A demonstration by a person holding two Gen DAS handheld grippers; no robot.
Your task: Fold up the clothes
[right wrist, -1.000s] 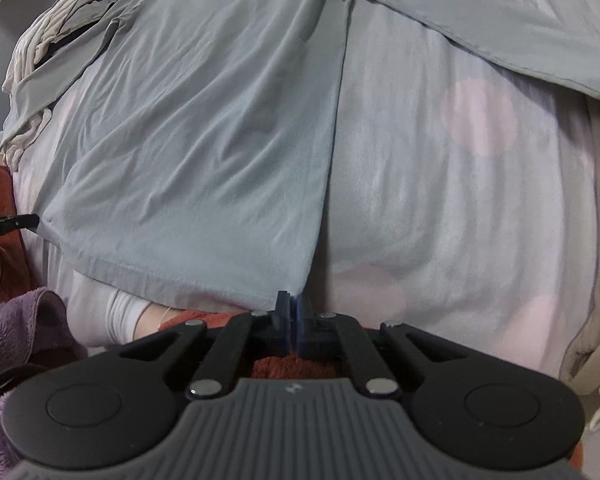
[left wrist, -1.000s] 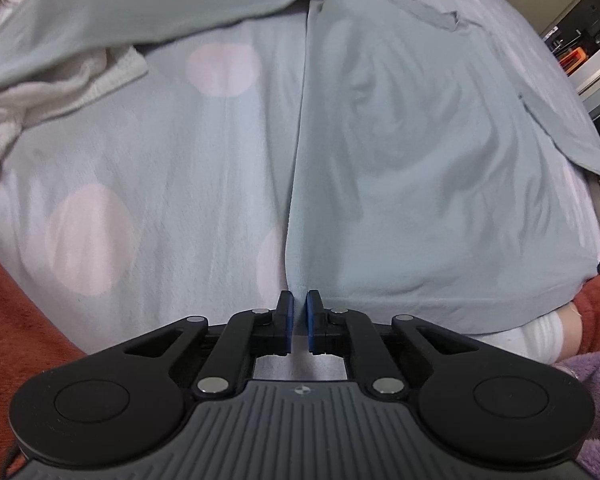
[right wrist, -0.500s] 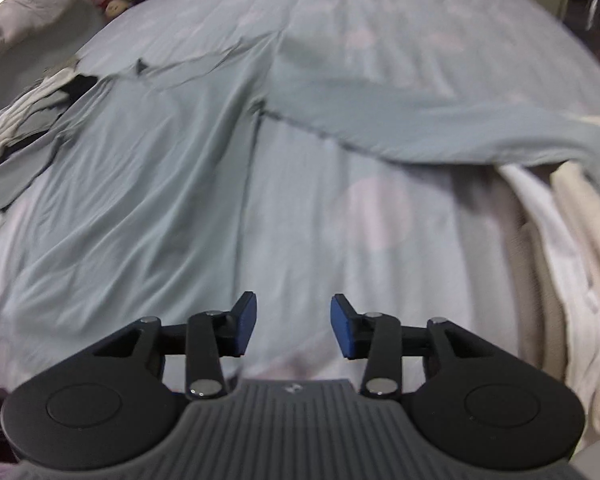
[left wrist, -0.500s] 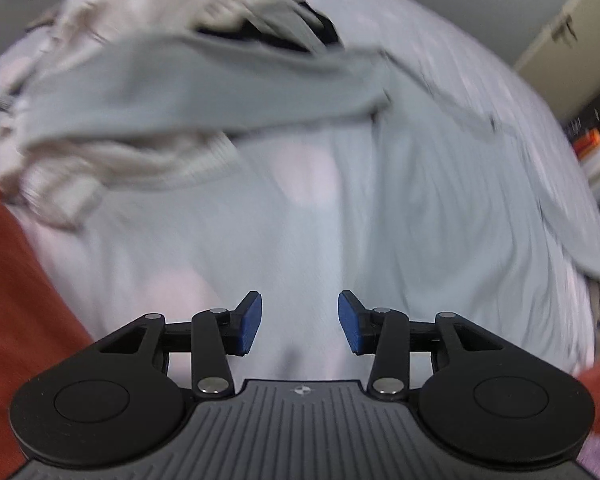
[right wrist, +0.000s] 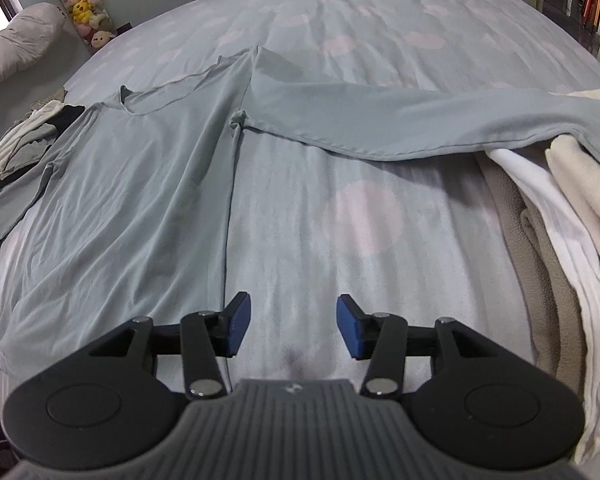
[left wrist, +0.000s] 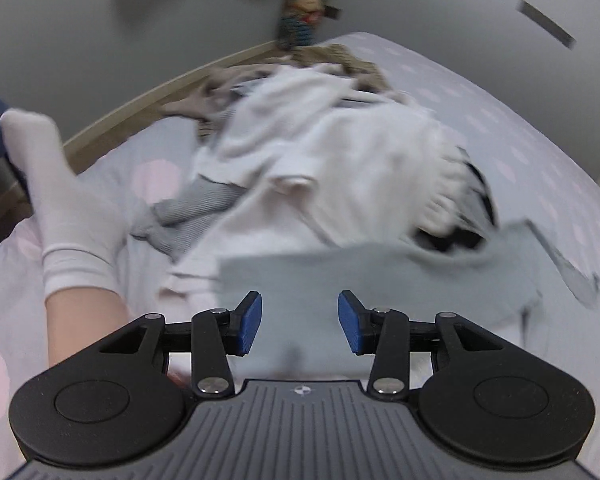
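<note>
- Progress: early. The grey long-sleeved shirt [right wrist: 132, 184] lies spread flat on the bed [right wrist: 380, 32]; no fold is visible.
- Right gripper [right wrist: 288, 326]: jaws have just been opening, nothing between them; shirt's side edge lies just left of the jaws.
- Left gripper [left wrist: 300, 322]: jaws apart, empty; the shirt's left sleeve [left wrist: 380, 276] lies just ahead, unfolded.
- Remaining: sleeves, body folds, then the heaped clothes [left wrist: 320, 152] beyond.

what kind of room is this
Most likely a bedroom. A bed with a polka-dot sheet fills the view, a pillow lies at its far corner, and a column of plush toys hangs on the wall. A grey long-sleeve shirt is spread out on it.
</note>
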